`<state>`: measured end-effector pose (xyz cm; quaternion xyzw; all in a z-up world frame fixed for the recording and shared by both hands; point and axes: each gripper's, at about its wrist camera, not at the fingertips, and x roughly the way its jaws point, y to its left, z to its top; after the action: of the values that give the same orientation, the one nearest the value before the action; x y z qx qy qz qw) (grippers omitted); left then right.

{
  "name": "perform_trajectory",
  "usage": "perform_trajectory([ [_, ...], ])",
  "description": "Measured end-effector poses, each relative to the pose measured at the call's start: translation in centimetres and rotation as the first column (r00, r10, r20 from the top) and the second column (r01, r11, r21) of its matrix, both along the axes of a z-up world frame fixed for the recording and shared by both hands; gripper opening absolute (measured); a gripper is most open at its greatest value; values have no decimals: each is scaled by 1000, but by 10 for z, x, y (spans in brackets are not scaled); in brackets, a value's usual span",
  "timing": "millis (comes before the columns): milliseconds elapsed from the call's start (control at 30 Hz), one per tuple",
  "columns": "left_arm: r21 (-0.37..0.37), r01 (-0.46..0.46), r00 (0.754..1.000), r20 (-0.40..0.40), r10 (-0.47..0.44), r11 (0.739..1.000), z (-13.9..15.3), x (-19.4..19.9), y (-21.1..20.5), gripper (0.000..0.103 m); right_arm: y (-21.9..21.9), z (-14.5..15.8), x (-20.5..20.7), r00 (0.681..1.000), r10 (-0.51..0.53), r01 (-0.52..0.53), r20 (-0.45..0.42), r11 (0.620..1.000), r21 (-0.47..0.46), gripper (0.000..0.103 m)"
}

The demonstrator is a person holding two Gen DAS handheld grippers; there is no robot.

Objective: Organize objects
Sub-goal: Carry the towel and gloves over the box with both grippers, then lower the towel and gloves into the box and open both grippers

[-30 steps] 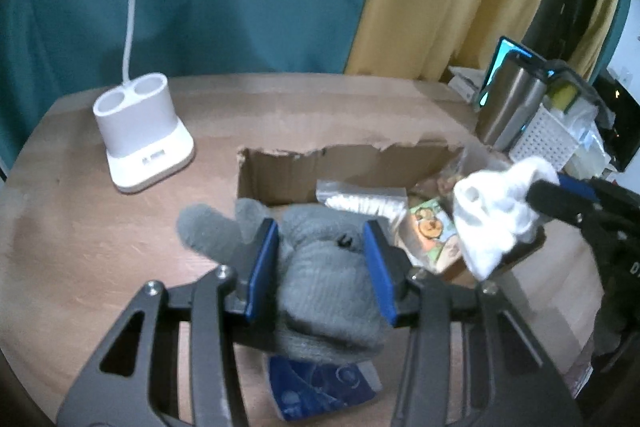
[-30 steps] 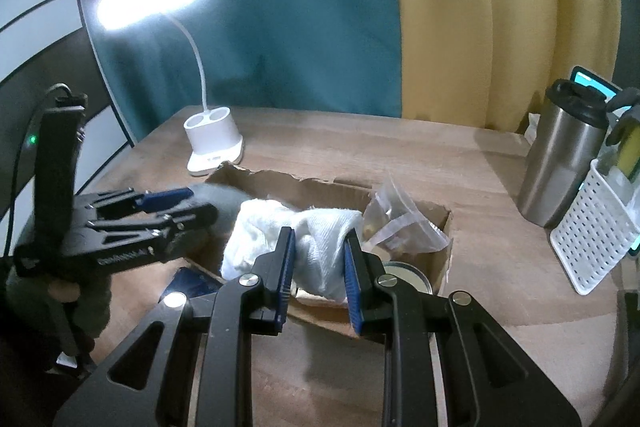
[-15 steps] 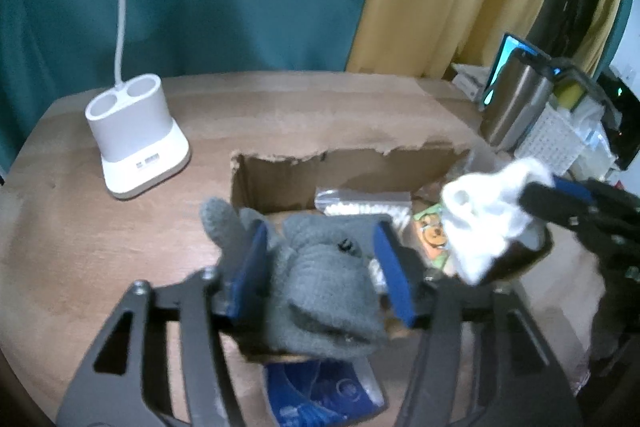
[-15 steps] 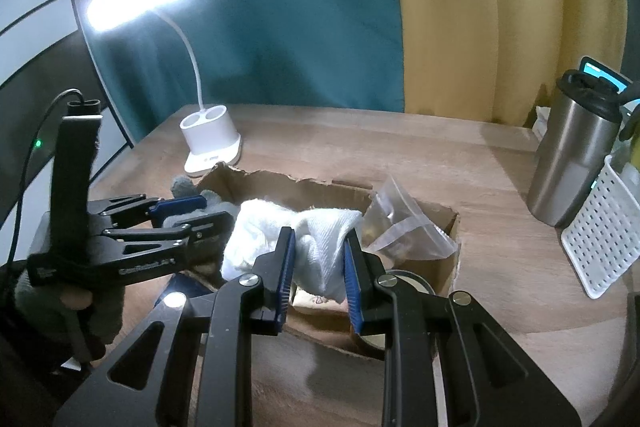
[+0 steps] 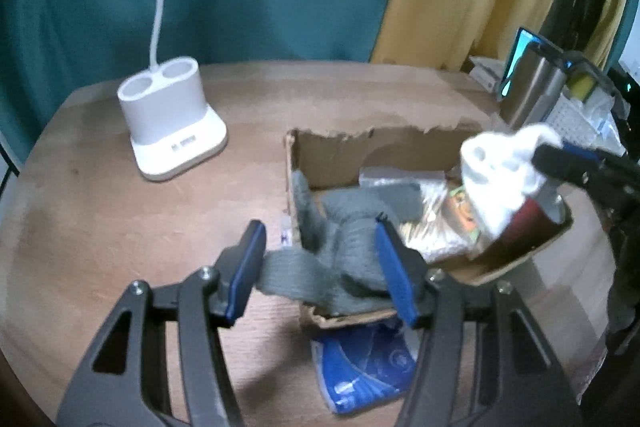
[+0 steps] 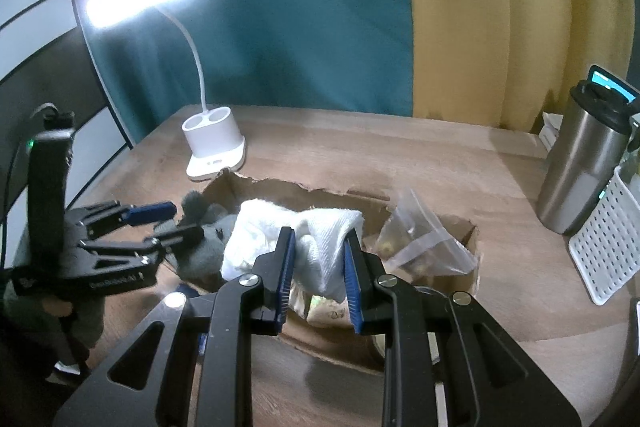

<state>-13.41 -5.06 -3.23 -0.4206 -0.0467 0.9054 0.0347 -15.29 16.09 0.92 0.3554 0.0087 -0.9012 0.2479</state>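
A grey knit glove lies draped over the near left corner of the torn cardboard box, its cuff hanging outside. My left gripper is open astride it, and the pads do not press on the glove. My right gripper is shut on a white cloth and holds it over the box. In the left wrist view the cloth hangs from the right gripper at the box's right end. The right wrist view shows the left gripper beside the glove.
The box holds a clear plastic bag and printed packets. A blue packet lies on the wooden table under the box's near edge. A white lamp base stands at the back left. A steel tumbler and a white perforated basket stand at the right.
My left gripper's jaws have opened and let go of the grey glove, which now rests on the box's corner. The right gripper has kept still with the white cloth.
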Motion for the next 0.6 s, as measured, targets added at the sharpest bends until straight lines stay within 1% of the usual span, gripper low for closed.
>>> perform_trajectory([
  [67, 7, 12, 1000, 18, -12, 1000, -6, -3, 1, 59, -3, 1, -3, 1000, -6, 6, -1, 1000, 4, 25],
  [233, 25, 33, 999, 34, -34, 999, -13, -4, 1, 59, -12, 0, -8, 1000, -7, 7, 5, 1000, 11, 25],
  [467, 55, 56, 998, 16, -57, 997, -7, 2, -5, 59, -31, -7, -20, 1000, -1, 1, 15, 1000, 14, 25],
  [600, 63, 52, 999, 7, -52, 997, -3, 3, -12, 59, -38, -13, -28, 1000, -7, 7, 26, 1000, 2, 25],
])
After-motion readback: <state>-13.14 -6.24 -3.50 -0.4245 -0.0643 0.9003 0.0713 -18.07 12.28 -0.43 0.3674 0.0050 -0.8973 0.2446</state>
